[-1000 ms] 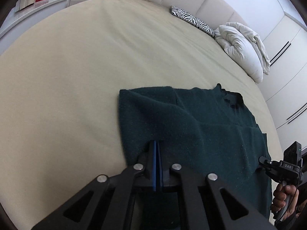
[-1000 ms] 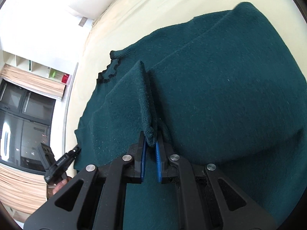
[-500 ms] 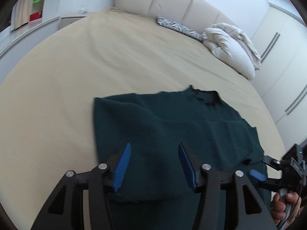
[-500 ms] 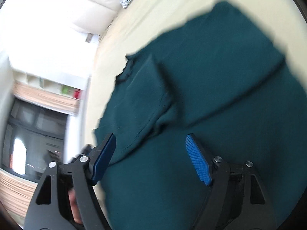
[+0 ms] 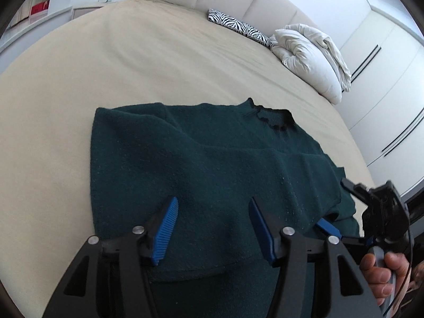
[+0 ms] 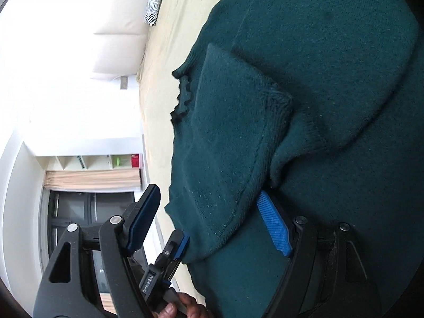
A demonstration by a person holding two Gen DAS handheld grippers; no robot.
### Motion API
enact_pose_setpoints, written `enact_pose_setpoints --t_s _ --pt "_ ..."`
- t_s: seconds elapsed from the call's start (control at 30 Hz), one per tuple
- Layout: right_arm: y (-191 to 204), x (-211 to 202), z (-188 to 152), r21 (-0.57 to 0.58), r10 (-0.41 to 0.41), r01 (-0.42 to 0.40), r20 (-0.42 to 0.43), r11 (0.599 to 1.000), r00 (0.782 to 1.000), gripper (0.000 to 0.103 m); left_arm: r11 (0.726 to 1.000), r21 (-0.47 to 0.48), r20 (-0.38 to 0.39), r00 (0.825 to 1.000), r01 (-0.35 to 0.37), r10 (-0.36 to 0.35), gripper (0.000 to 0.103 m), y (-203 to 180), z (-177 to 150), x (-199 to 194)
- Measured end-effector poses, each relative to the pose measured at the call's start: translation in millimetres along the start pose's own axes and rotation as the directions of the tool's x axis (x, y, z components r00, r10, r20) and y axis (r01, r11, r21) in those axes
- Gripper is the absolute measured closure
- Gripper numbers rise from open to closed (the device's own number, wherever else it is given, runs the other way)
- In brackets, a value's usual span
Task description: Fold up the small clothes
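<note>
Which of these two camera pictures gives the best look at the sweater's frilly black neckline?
The left wrist view: the neckline faces the camera at the far edge of the green sweater, its whole curve visible. The right wrist view catches it only edge-on, partly hidden behind a folded sleeve.

Left tool (image 5: 212,228) and right tool (image 6: 212,220) agape.
</note>
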State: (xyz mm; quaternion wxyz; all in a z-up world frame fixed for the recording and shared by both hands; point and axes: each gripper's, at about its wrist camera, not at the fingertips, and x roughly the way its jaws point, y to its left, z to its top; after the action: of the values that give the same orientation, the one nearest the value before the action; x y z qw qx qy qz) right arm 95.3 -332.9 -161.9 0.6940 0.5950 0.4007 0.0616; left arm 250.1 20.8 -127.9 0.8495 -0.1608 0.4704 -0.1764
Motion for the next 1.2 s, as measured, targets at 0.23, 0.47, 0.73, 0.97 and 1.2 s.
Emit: enact_pose_setpoints --t_s 0.23,0.47,0.73,0.97,1.2 --pt "-14 -37 -3 0.03 -0.088 0.085 0.136 0.996 0.987 0.04 1.0 -0.005 0.0 1.0 0.003 -0.003 0.044 2 1 -1" --pt "-21 -38 -8 -0.022 -0.166 0.168 0.061 0.986 0.984 0.081 1.0 -0.015 0.005 1.0 0.017 -0.017 0.043 4 0 -2" --pt "-21 -32 5 -0.034 -0.219 0.222 0.074 0.974 0.973 0.095 0.999 -0.027 0.006 0.999 0.033 -0.033 0.041 7 1 -2" --pt "-8 -33 6 -0.054 -0.243 0.246 0.063 0.968 0.968 0.091 0.999 -0.027 0.006 0.999 0.045 -0.045 0.04 8 1 -3" --pt "-10 -29 8 -0.071 -0.255 0.258 0.052 0.963 0.965 0.091 0.999 -0.026 0.004 0.999 0.043 -0.043 0.039 8 1 -2"
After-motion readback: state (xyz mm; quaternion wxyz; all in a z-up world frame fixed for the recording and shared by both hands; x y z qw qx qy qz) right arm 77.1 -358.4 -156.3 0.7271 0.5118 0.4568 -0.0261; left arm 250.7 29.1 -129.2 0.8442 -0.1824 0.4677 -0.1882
